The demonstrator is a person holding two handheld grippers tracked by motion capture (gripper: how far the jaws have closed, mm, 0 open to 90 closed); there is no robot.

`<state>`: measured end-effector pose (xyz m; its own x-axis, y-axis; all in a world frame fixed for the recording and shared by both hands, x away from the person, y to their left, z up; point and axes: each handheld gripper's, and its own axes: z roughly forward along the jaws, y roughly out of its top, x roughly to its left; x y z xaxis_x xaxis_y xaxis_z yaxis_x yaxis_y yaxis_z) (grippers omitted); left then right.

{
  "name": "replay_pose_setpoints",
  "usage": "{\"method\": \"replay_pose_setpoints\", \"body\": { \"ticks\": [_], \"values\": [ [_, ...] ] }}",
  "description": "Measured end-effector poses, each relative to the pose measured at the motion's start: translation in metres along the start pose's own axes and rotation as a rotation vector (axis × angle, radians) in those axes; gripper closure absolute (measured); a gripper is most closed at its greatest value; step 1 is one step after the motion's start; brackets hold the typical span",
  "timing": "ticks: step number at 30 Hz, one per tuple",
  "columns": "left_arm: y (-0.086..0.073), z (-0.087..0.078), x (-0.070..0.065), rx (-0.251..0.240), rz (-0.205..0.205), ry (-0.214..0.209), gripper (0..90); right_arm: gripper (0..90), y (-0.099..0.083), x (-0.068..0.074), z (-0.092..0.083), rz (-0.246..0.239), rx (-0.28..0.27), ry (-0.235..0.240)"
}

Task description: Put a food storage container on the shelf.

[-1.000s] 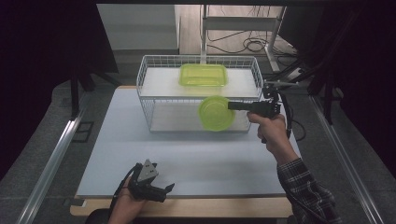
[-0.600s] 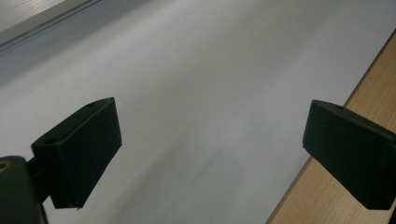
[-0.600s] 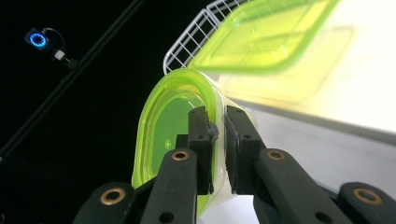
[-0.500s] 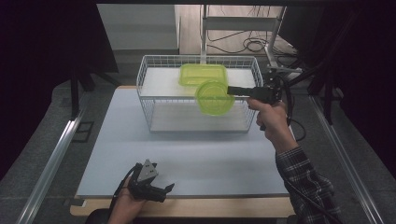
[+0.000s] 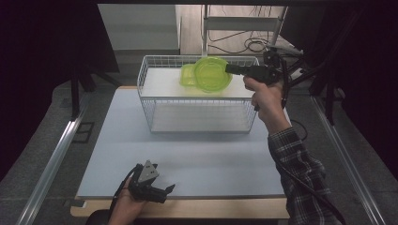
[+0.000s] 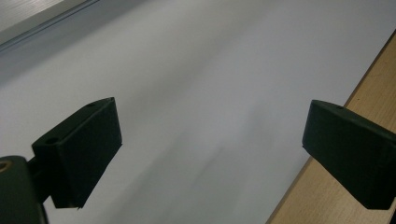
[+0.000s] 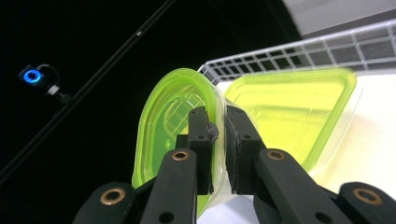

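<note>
Here the right claw [image 7: 218, 135] partly hides the green lid [image 7: 173, 121].

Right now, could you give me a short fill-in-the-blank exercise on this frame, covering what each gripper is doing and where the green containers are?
1. The right gripper is shut on the rim of the round green ____.
2. The rectangular green container lies on top of the white wire ____.
3. The left gripper has its jaws ____, with nothing between them.
4. The left gripper sits near the table's ____ edge in the high view.

Missing words: container; rack; open; near
</note>
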<state>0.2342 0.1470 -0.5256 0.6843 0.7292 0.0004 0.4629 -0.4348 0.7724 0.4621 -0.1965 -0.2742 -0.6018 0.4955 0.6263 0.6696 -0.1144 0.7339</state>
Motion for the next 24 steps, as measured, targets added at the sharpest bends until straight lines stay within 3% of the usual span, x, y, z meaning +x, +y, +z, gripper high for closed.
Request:
{"method": "replay_pose_setpoints", "body": {
  "ticks": [10, 17, 22, 24],
  "values": [
    [0.000, -0.001, 0.001, 0.001, 0.001, 0.001, 4.6, 81.0, 0.014, -0.008, 0.024, 0.031, -0.030, -0.065],
    [0.000, 0.000, 0.000, 0.006, 0.007, 0.001, 4.7, 80.9, 0.017, -0.013, 0.035, 0.054, -0.054, -0.073],
    [0.000, 0.001, -0.001, 0.017, 0.017, 0.000, 4.7, 78.9, 0.018, -0.009, 0.040, 0.026, -0.063, -0.124],
    [0.000, 0.001, -0.001, 0.024, 0.026, 0.003, 4.8, 76.8, 0.019, -0.007, 0.044, -0.005, -0.069, -0.181]
  ]
}}
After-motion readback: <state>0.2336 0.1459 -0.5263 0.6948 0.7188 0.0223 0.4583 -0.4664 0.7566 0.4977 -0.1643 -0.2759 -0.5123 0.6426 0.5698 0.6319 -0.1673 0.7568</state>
